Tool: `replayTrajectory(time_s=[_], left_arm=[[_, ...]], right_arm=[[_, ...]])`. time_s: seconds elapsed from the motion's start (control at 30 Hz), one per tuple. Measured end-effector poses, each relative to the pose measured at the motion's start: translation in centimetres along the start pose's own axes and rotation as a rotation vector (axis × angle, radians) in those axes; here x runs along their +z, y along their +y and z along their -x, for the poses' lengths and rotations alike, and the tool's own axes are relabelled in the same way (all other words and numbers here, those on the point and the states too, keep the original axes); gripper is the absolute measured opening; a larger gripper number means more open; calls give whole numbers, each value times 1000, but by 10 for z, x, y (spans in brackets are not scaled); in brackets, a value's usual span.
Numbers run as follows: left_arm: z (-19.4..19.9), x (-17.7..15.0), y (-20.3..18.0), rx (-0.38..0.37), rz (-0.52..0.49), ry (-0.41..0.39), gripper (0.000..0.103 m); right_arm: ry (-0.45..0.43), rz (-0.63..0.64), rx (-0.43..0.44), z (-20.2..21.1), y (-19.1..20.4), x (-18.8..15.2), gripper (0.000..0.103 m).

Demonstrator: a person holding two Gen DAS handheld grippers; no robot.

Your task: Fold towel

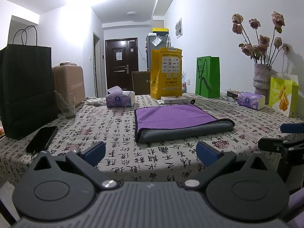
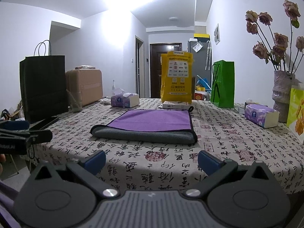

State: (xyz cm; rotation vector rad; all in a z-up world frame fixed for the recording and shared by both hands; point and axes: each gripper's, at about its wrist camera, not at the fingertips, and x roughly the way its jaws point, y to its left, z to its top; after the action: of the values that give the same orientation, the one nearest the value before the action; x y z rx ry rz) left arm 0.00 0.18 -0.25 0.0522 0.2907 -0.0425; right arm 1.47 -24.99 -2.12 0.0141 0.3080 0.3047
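A purple towel (image 1: 171, 116) with a grey underside lies folded in half on the patterned tablecloth (image 1: 114, 138), its grey fold edge toward me. It also shows in the right wrist view (image 2: 153, 120). My left gripper (image 1: 151, 152) is open and empty, held near the table's front edge, short of the towel. My right gripper (image 2: 152, 160) is open and empty too, likewise short of the towel. The right gripper shows at the right edge of the left wrist view (image 1: 285, 138); the left gripper shows at the left edge of the right wrist view (image 2: 24, 133).
A black paper bag (image 1: 26, 87), a glass (image 1: 67, 104) and a phone (image 1: 41, 138) stand left. Tissue packs (image 1: 119, 98) (image 1: 250, 99), a yellow bag (image 1: 166, 74), a small box (image 1: 174, 99), a green bag (image 1: 208, 77), a vase of dried roses (image 1: 261, 79) and a light green bag (image 1: 283, 95) line the back and right.
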Motion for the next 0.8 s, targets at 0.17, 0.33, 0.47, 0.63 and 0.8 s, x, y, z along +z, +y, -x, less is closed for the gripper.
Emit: replayTrajectory(time_s=[0.17,0.33,0.47,0.63,0.8], left_arm=[[0,-1,1,3,1,4,103],[-1,-1,0,4,0,5,103],[-1,-1,0,4,0,6,103],[-1,-1,1,4,-1,6,103],[-1,-1,0,5,0,6,103]], right_arm=[[0,0,0,0,0,0,103],[-1,0,0,0,0,0,103],[0,-2,-4,0,0,0,103],[4,-7,-3,-1,-2,1,103],[4,-8,-4,-1,-1,1,103]])
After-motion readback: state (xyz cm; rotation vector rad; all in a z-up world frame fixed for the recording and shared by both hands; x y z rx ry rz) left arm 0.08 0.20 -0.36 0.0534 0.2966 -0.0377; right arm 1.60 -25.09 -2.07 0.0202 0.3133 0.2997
